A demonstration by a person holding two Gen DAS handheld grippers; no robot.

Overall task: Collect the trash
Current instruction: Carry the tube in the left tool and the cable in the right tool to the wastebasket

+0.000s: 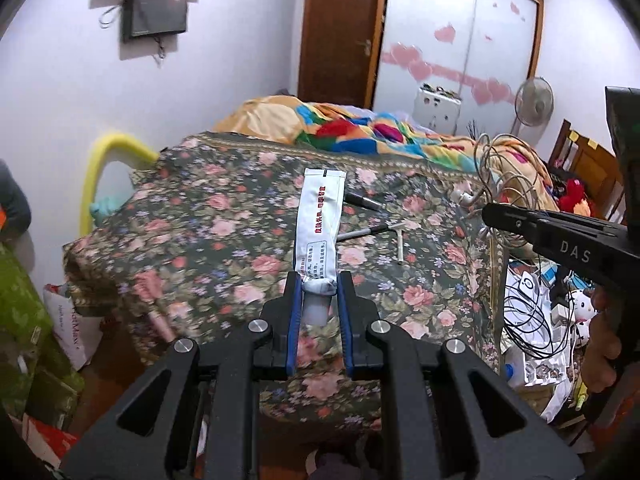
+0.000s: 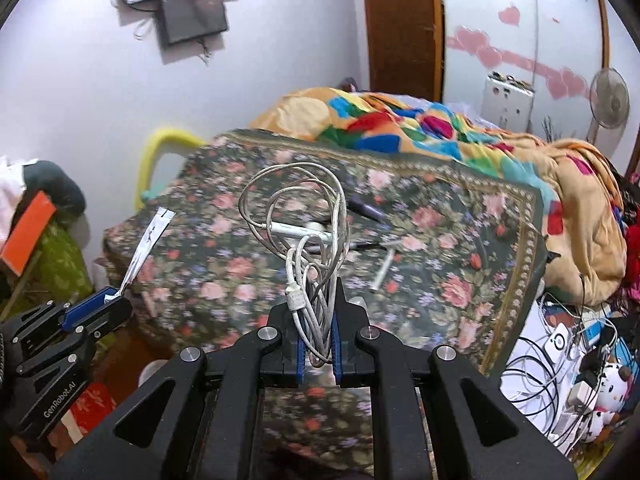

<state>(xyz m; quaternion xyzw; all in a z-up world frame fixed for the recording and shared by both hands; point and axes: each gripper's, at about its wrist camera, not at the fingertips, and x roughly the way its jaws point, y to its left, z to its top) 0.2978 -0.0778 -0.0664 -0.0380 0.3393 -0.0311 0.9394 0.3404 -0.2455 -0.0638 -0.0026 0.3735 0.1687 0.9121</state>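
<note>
My left gripper (image 1: 319,286) is shut on the capped end of a flattened white ointment tube (image 1: 320,220), held above the floral-covered table (image 1: 192,248). The right wrist view shows the tube (image 2: 148,244) edge-on in the left gripper (image 2: 110,304). My right gripper (image 2: 318,312) is shut on a tangled bundle of white cable (image 2: 300,232) and holds it above the table; the bundle (image 1: 504,176) also shows at the right of the left wrist view. On the cloth lie a black pen (image 1: 362,200), a grey pen (image 1: 362,233) and a white T-shaped razor (image 1: 401,240).
A bed with a bright quilt (image 1: 360,128) lies behind the table. A heap of cables, chargers and plush toys (image 2: 568,360) sits low at the right. Bags and boxes (image 1: 36,340) crowd the floor at the left. A fan (image 1: 534,100) stands by the wardrobe.
</note>
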